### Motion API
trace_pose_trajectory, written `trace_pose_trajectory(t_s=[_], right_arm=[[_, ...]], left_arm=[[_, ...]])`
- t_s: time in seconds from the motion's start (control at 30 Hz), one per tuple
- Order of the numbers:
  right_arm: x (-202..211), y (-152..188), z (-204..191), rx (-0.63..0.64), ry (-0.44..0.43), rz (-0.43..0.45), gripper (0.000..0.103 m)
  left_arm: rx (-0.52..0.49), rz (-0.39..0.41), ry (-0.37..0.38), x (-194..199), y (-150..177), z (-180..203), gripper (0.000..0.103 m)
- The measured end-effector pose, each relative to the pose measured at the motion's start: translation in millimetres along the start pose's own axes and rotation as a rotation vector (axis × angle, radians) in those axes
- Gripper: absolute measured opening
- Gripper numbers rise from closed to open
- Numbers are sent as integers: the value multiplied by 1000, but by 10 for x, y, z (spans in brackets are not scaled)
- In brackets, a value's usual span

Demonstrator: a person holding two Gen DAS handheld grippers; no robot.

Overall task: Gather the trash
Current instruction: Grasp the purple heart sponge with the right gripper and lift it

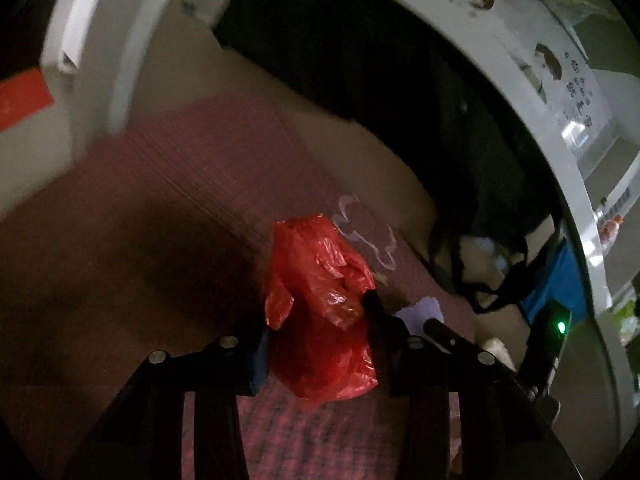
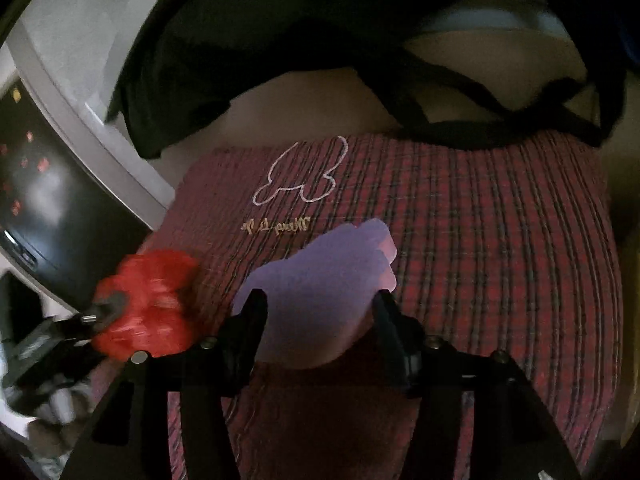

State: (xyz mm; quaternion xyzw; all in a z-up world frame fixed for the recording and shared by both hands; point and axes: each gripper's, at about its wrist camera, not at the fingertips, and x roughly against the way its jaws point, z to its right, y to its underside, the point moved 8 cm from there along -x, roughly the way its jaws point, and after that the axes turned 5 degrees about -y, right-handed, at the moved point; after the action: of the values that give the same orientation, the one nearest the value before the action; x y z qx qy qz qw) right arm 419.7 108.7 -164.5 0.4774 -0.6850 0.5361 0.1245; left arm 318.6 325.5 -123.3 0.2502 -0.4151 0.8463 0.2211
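Left gripper (image 1: 316,344) closed on a crumpled red plastic bag (image 1: 320,304), glossy, long axis running away from the jaws. Right gripper (image 2: 320,320) jaws stood apart around a pale lilac scrap of paper (image 2: 320,280); whether pads pressed it, cannot tell. Both lay over a red plaid mat (image 2: 480,260), the paper near its middle, below a white stitched outline (image 2: 300,172). Beyond the mat's far edge, black straps (image 2: 440,92) on pale floor. Dim room.

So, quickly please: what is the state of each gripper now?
Left gripper: closed on the red plastic bag.
Right gripper: open, with the pale purple paper between its fingers.
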Motion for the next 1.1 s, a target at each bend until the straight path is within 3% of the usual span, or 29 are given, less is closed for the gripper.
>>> trace_pose_trajectory(t_s=[0.13, 0.2, 0.37, 0.47, 0.57, 0.63, 0.67, 0.73, 0.8, 1.0, 1.03, 1.1], right_arm=[[-273, -113, -173, 95, 82, -22, 57], [-405, -158, -271, 127, 130, -6, 65], [-577, -134, -414, 205, 208, -12, 66], [-559, -107, -430, 236, 224, -15, 66], [-495, -67, -399, 212, 176, -43, 64], [-399, -44, -388, 188, 122, -52, 60], [-301, -17, -405, 182, 90, -42, 49], [-91, 3, -431, 200, 65, -4, 49], [154, 13, -463, 239, 70, 31, 20], [616, 39, -475, 286, 20, 68, 24], [636, 70, -478, 294, 10, 56, 29], [690, 146, -452, 277, 9, 50, 59]], left_arm=[[9, 70, -54, 279, -108, -300, 42], [25, 78, -67, 333, -120, -433, 42], [61, 78, -90, 360, -116, -692, 42], [62, 79, -91, 340, -86, -684, 42], [28, 90, -90, 362, -50, -594, 42], [-7, 102, -91, 394, -31, -485, 42], [-23, 109, -88, 419, -17, -410, 42], [-42, 117, -74, 454, 8, -275, 42], [-54, 124, -65, 493, 35, -134, 42], [-73, 151, -71, 668, 131, 24, 42], [-60, 150, -76, 689, 140, -10, 42], [-34, 144, -80, 710, 156, -72, 42]])
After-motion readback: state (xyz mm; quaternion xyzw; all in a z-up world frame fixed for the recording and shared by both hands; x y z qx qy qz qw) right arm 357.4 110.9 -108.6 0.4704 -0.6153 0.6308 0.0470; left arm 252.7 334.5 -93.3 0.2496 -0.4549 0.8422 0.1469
